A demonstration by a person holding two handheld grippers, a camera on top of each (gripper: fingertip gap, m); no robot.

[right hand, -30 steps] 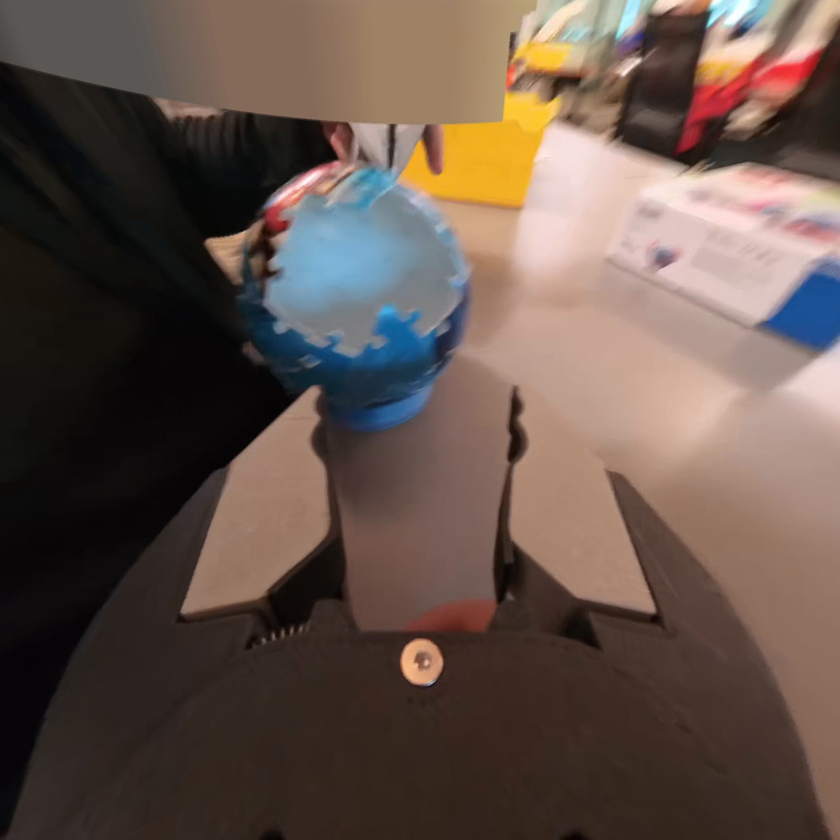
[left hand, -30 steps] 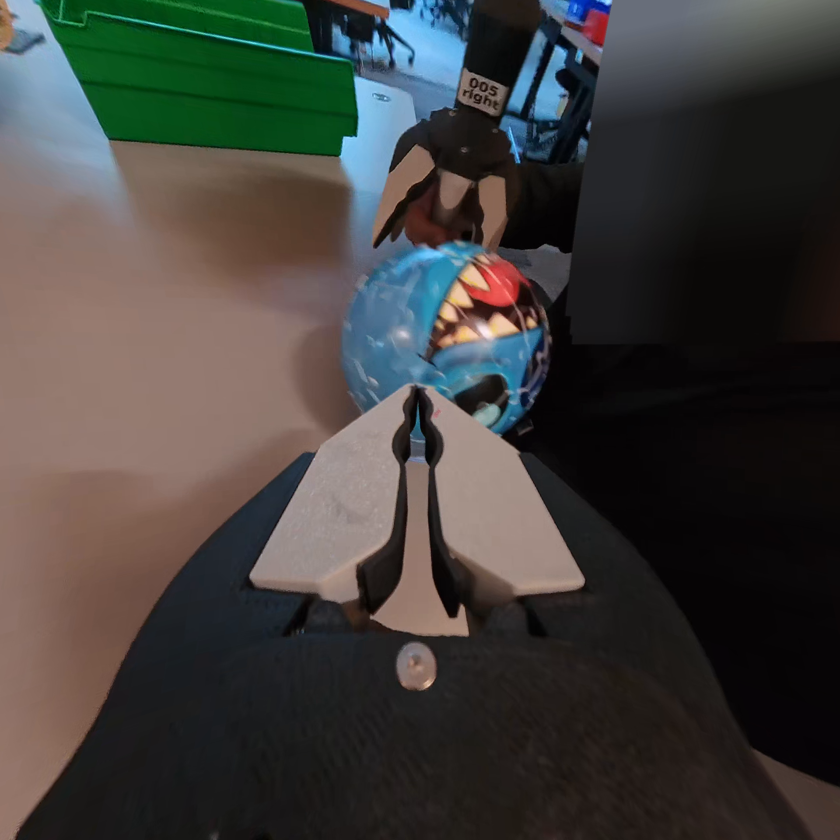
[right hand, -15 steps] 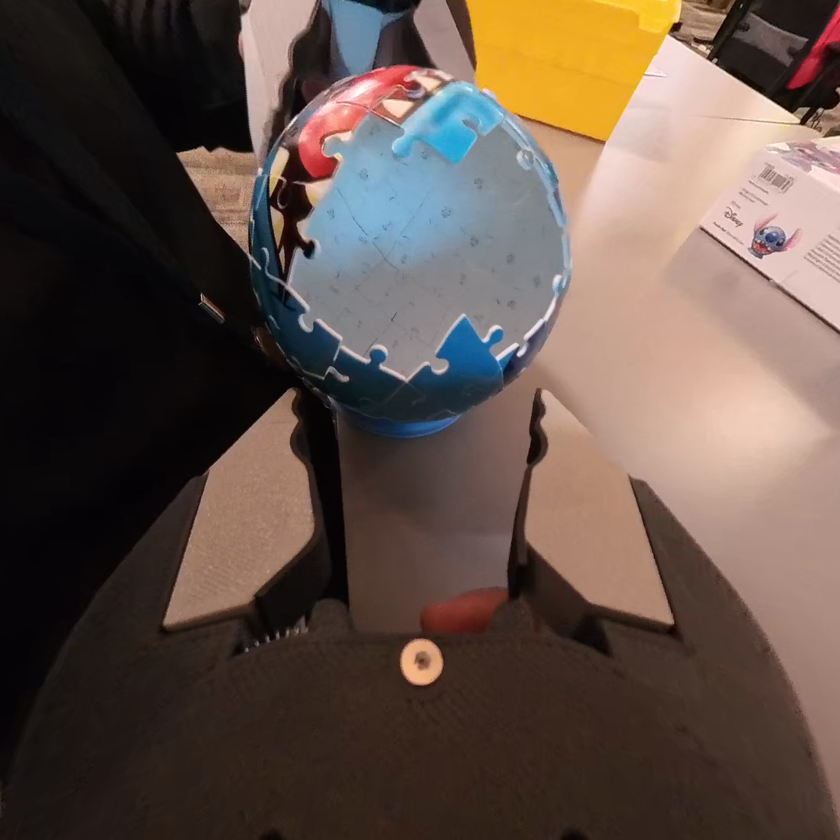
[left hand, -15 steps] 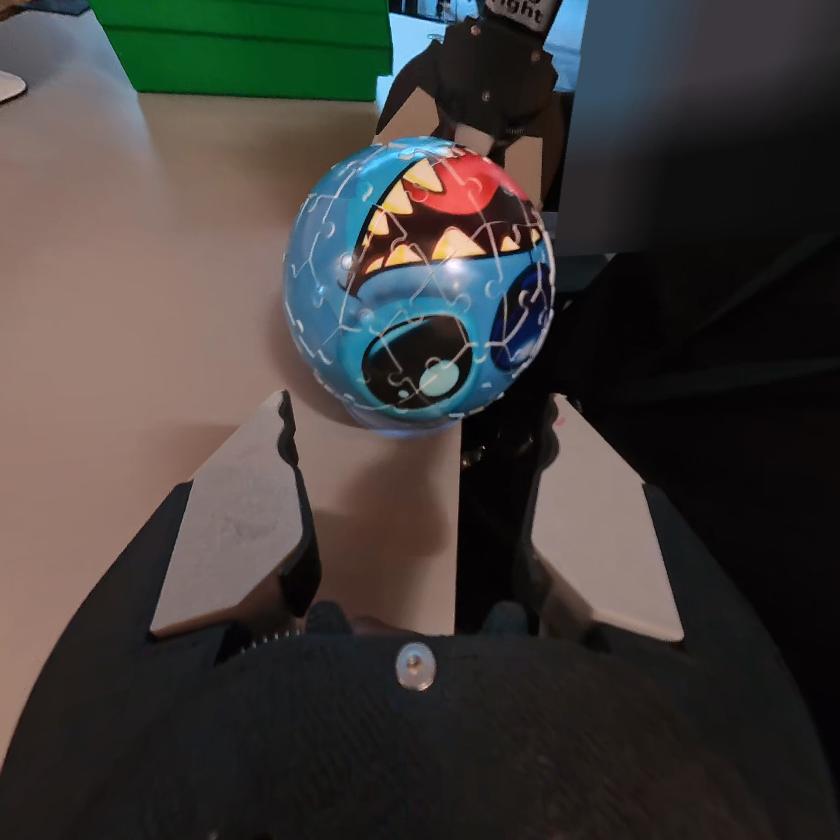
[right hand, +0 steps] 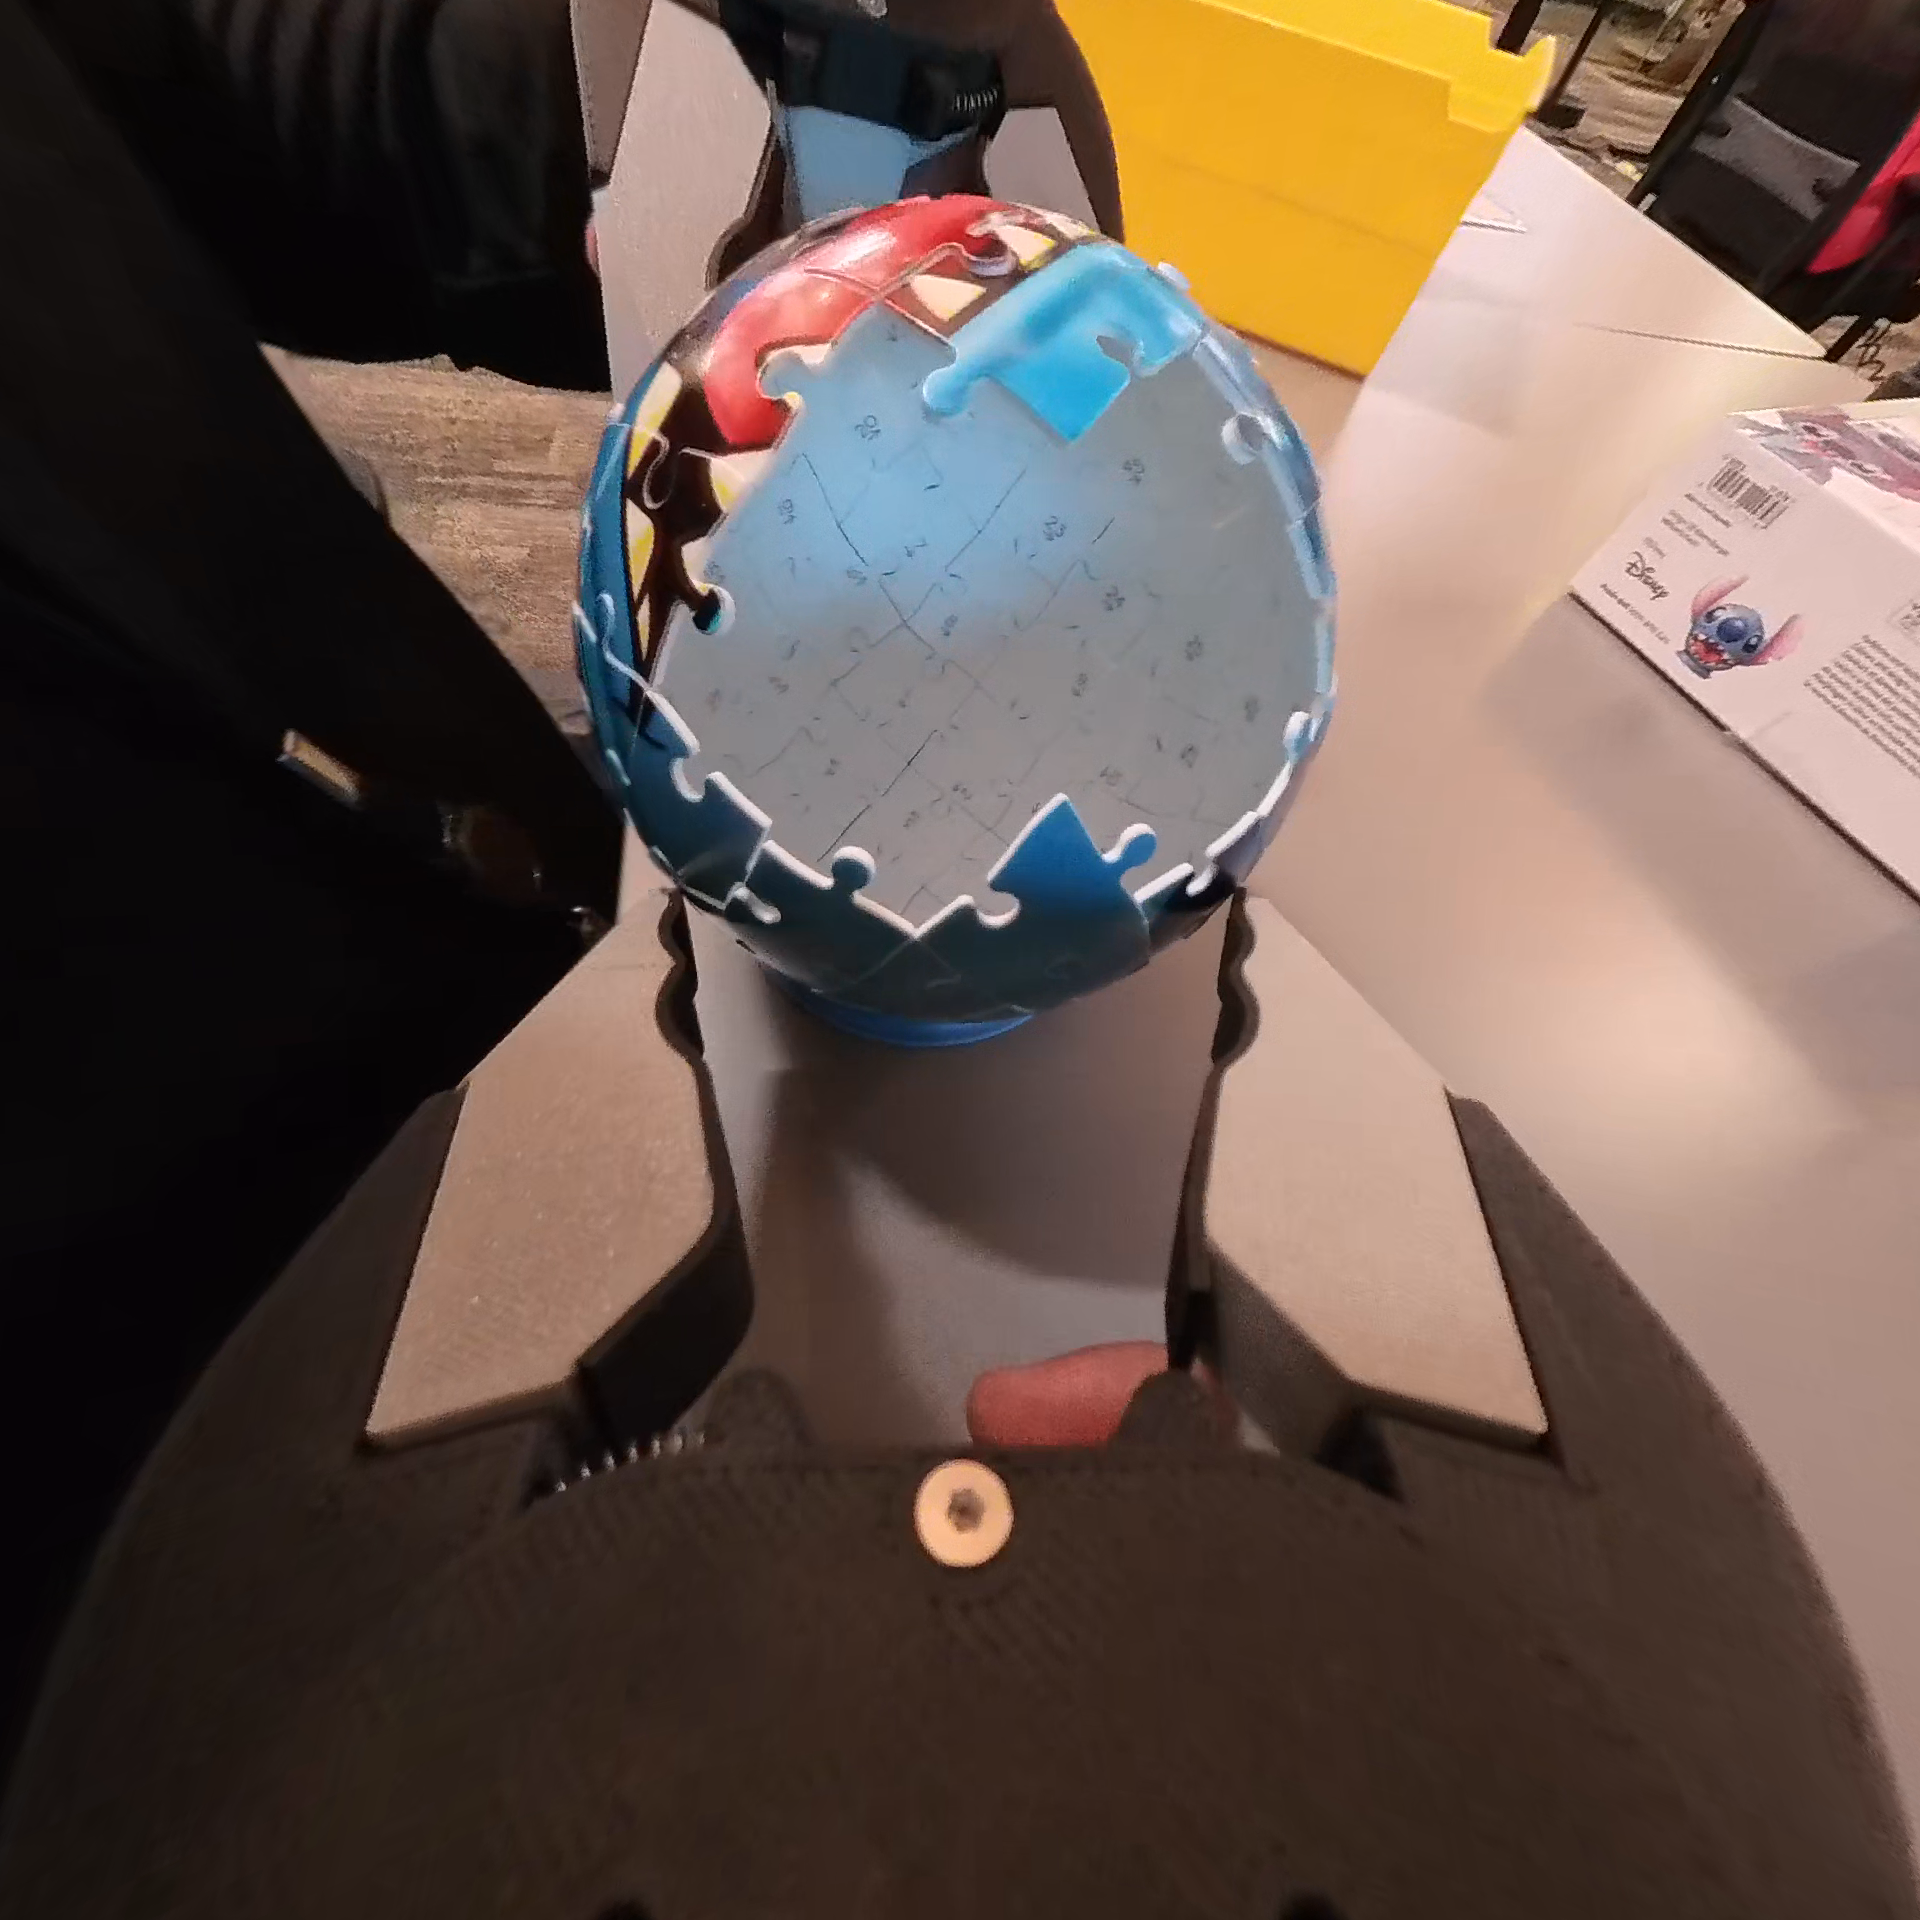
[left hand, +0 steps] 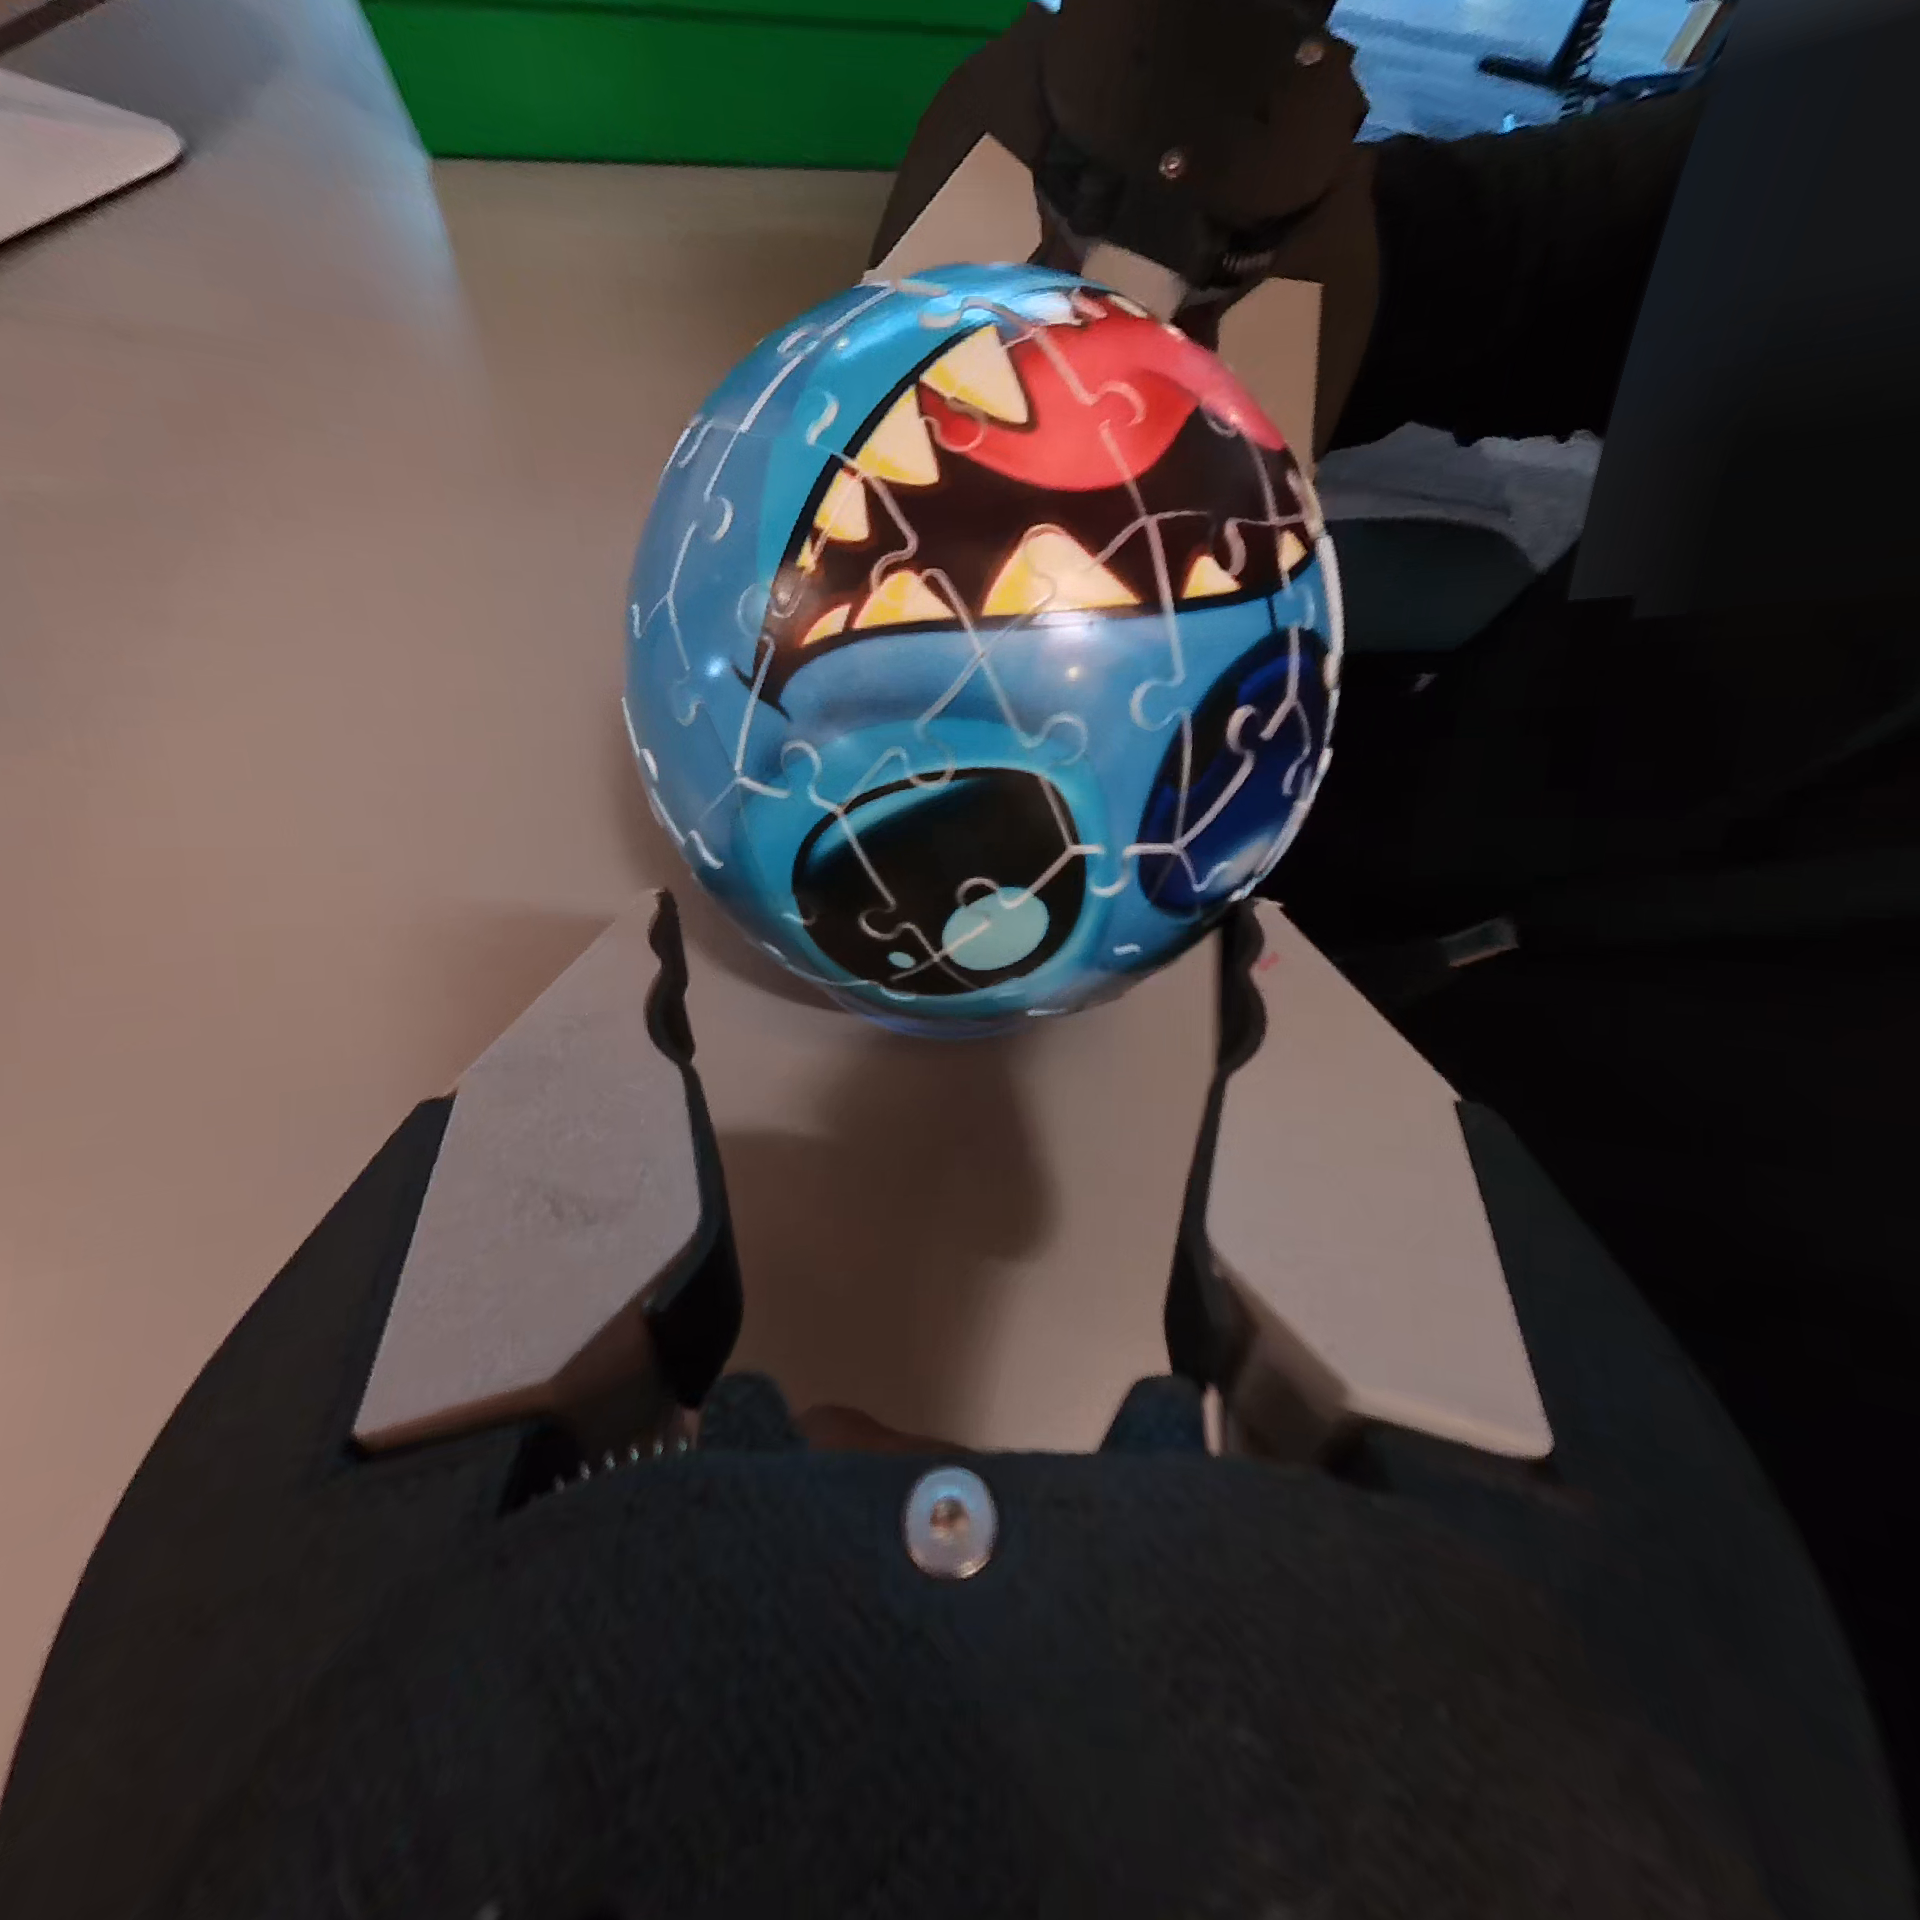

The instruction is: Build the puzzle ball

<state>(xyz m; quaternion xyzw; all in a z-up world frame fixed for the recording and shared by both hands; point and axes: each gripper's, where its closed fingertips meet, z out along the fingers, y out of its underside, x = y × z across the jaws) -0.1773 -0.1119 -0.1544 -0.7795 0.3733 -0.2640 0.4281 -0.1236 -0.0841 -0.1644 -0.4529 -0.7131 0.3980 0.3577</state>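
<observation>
Between both sets of jaws, right off the tips, the ball [left hand: 982, 644] is parked on a small blue ring [right hand: 914, 1023] on the table [left hand: 260, 623]. It's only part built: the printed face side is closed up, but a big hole [right hand: 977, 644] is left on the side toward the right gripper [right hand: 951, 925], with the pale inner faces of the far pieces seen through it. One light blue piece [right hand: 1070, 343] is perched at the top rim of that hole and looks only half seated.

Handling-wise, it's judged to be light, hollow and thin-shelled, glossy enough to be slippery, and held together by nothing but interlocking tabs. A hard squeeze across the open side would probably pop pieces loose or cave the edge in. The finished face side, or low down near the ring, is reckoned the safest place to be gripped, and gently.

The left gripper [left hand: 951, 925] is spread wide and empty, tips just short of the ball's lower front. The right gripper is likewise released and empty, tips on either side of the ring, apparently not touching.

Farther out past the jaws, a yellow bin [right hand: 1299, 156] and a white box [right hand: 1766, 623] are seen in the right view, a green bin [left hand: 665, 94] in the left view.
</observation>
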